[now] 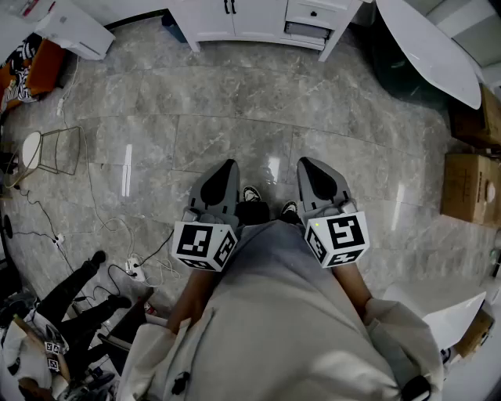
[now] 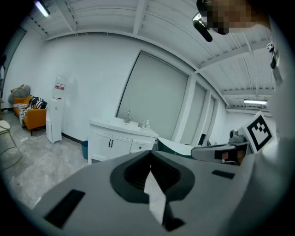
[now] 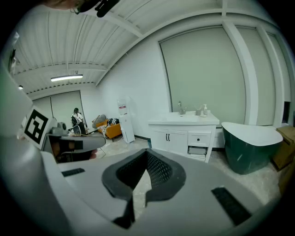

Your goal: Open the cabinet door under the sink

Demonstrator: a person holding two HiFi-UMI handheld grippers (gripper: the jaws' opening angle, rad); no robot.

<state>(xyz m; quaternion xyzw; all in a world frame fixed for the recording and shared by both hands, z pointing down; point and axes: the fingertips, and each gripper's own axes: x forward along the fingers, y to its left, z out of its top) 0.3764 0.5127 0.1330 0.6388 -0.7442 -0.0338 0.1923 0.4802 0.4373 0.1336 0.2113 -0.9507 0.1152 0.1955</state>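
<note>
The white sink cabinet stands far ahead at the top of the head view, with two doors that carry black handles and a drawer to their right. The doors look closed in the right gripper view, and the cabinet also shows in the left gripper view. My left gripper and right gripper are held close to the body, side by side, pointing at the cabinet across the floor. Both are shut with nothing between the jaws.
A dark green bathtub stands right of the cabinet. Cardboard boxes line the right wall. Cables and a power strip lie on the floor at left beside a wire stool. A water dispenser and orange sofa stand further left.
</note>
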